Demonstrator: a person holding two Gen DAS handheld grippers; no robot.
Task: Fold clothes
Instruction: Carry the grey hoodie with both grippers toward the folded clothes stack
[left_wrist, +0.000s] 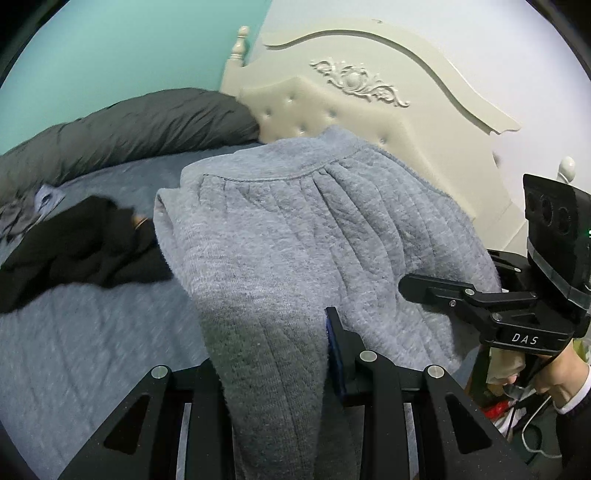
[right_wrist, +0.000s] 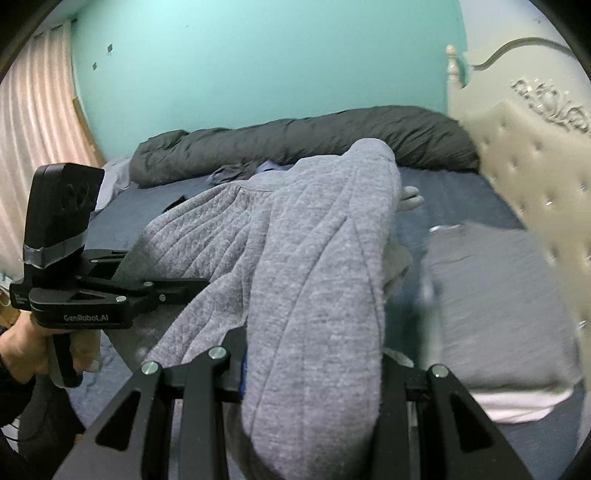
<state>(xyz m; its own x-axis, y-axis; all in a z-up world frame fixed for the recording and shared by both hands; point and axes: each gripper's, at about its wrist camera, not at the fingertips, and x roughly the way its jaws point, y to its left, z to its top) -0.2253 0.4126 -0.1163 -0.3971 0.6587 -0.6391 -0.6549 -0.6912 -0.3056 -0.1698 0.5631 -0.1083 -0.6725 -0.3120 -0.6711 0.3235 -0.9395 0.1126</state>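
Bed (left_wrist: 92, 332) w/ blue-grey cover fills most of both views; cream headboard (left_wrist: 369, 110) at the far end, dark grey duvet roll (left_wrist: 129, 125) along the teal wall.

Grey sweatshirt (left_wrist: 295, 229) is the task item: thick fleece knit, held up off the bed, stretched between both tools, ribbed hem/band facing away in the left view. Folded grey item (right_wrist: 498, 306) lies on the bed below-right in the right view. Black garment (left_wrist: 81, 251) is crumpled on the cover to the left, apart from the sweatshirt.

Left hand-held gripper (left_wrist: 280, 354): pinching a bunched edge of the sweatshirt, fabric running down between the fingers. Right hand-held gripper (right_wrist: 314, 369): likewise clamped on a fat fold of it; cloth hides the finger tips.

Handling, est.: soft, floppy, moderately heavy for cloth, not slippery and not fragile. It sags in the middle, so a spread grip is needed to keep it flat. Best holds prob the two shoulder or hem corners, a single layer near a seam; thick bunches like the current ones may creep out. Lay it flat on open bed before folding.
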